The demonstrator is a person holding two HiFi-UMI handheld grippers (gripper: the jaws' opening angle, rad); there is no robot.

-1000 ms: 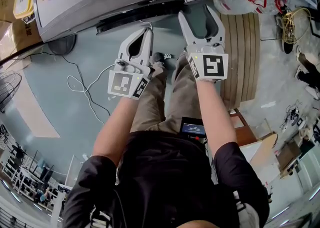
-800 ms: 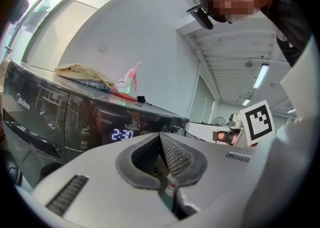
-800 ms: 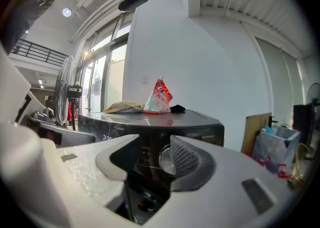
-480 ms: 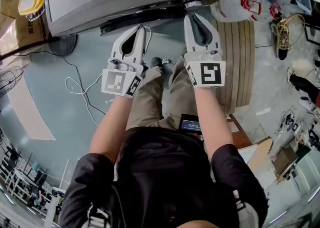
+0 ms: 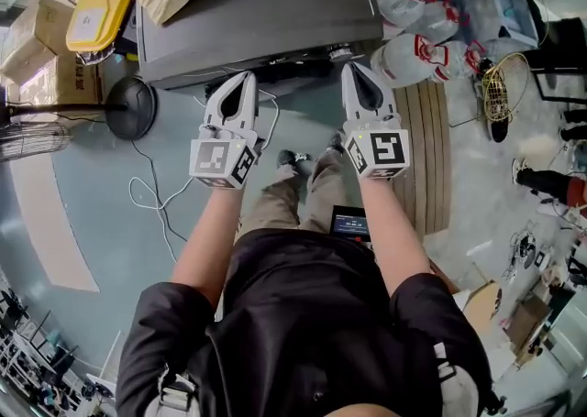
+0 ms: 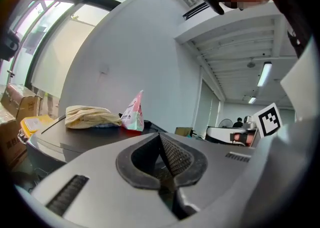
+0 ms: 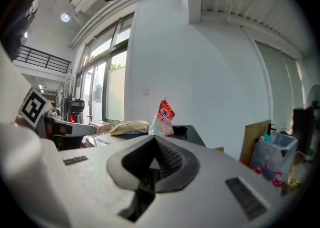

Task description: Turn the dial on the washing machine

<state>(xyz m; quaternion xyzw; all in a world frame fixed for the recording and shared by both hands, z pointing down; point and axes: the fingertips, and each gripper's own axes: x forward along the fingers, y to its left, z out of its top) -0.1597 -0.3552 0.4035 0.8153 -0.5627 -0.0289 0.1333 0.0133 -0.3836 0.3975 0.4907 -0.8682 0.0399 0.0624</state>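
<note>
Dial, a small round silvery knob (image 5: 341,54), sits on the front edge of the dark grey washing machine (image 5: 266,12), toward its right end and just beyond the tip of the right hand-held gripper (image 5: 354,71). Its markings are too small to read. The task looks to be at the approach step, with no hold on the knob. The right jaws have just been closing and now meet with nothing between them. The left hand-held gripper (image 5: 244,82) is clenched and empty too, pointing at the machine's front. Next, the right jaws likely need to part, straddle the knob, pinch it, then roll.
</note>
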